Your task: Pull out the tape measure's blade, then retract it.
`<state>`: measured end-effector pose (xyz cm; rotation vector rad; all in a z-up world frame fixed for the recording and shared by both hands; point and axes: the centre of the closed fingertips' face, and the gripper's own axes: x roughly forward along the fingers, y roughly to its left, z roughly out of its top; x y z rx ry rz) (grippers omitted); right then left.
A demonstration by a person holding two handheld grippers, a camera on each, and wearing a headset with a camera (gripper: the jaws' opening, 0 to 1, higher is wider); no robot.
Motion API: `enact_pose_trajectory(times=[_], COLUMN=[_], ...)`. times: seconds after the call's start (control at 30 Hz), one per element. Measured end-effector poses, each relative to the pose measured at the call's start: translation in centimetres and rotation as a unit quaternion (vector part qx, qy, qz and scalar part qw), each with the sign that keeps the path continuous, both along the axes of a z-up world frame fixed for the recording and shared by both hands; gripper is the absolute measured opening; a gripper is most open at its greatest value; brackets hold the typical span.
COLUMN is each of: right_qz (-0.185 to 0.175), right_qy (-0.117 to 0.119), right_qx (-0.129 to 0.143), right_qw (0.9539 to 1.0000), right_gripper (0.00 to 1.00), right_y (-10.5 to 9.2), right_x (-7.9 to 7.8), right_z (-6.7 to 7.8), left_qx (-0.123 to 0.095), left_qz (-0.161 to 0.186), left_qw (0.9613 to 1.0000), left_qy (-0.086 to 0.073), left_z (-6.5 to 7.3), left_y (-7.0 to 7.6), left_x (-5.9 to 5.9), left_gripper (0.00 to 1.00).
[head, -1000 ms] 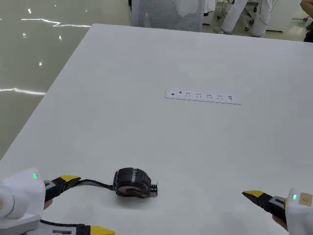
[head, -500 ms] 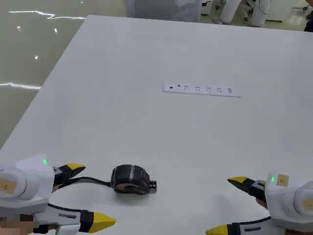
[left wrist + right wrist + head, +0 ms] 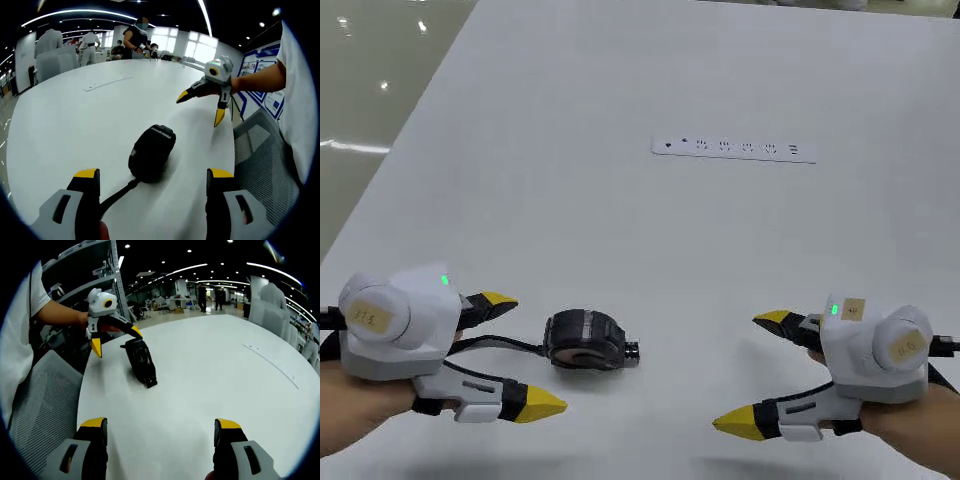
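Firstly, tape measure [image 3: 585,341] lay on white table [image 3: 620,220], just ahead of left gripper [image 3: 532,351], in line with its spread, empty jaws. Right gripper [image 3: 740,370] sat well apart, likewise released. Case axis ran left-right: blade end faced right gripper, strap [image 3: 510,343] trailed left. I judged left nearer for steadying case. Power strip [image 3: 732,148] lay farther back; open hall beyond.

- Bright, even overhead light washed the white table [image 3: 620,80]; the tape measure [image 3: 584,340] cast only a faint shadow.
- Glare streaked the glossy floor [image 3: 360,100].
- Both gripper views bent strongly at their edges, under glowing ceiling strip lights [image 3: 187,267].
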<state>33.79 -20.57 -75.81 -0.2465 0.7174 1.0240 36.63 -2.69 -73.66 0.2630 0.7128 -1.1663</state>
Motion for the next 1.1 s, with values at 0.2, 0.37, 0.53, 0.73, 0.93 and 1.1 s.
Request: enact_pose_trajectory(times=[0.2,0.37,0.53,0.73,0.93,1.1], right_qz=[0.019,0.029,0.03,0.031,0.034,0.037], right_qy=[0.003,0.005,0.006,0.008,0.009,0.008], right_qx=[-0.002,-0.005,-0.003,0.0,0.002,0.004], right_qw=[0.9998,0.9996,0.9995,0.9995,0.9994,0.9993], right_gripper=[0.88,0.88,0.88,0.88,0.88,0.88], right_y=[1.0,1.5,1.7,2.0,2.5,2.8], right_x=[0.5,0.7,1.0,1.3,1.4,1.6], right_z=[-0.5,-0.8,-0.9,-1.1,-1.3,-1.1], left_qx=[0.015,0.036,0.051,0.056,0.058,0.06], left_qz=[-0.036,-0.068,-0.09,-0.103,-0.109,-0.115], left_qw=[0.9992,0.9969,0.9944,0.9928,0.9917,0.991], left_qy=[-0.002,-0.014,-0.021,-0.023,-0.032,-0.034], left_z=[-0.7,-1.5,-2.3,-2.6,-2.6,-2.8], left_y=[-0.9,-1.5,-2.0,-2.3,-2.4,-2.4], left_x=[0.4,0.7,1.0,1.4,1.8,1.8], left_gripper=[0.75,0.67,0.58,0.46,0.38,0.33])
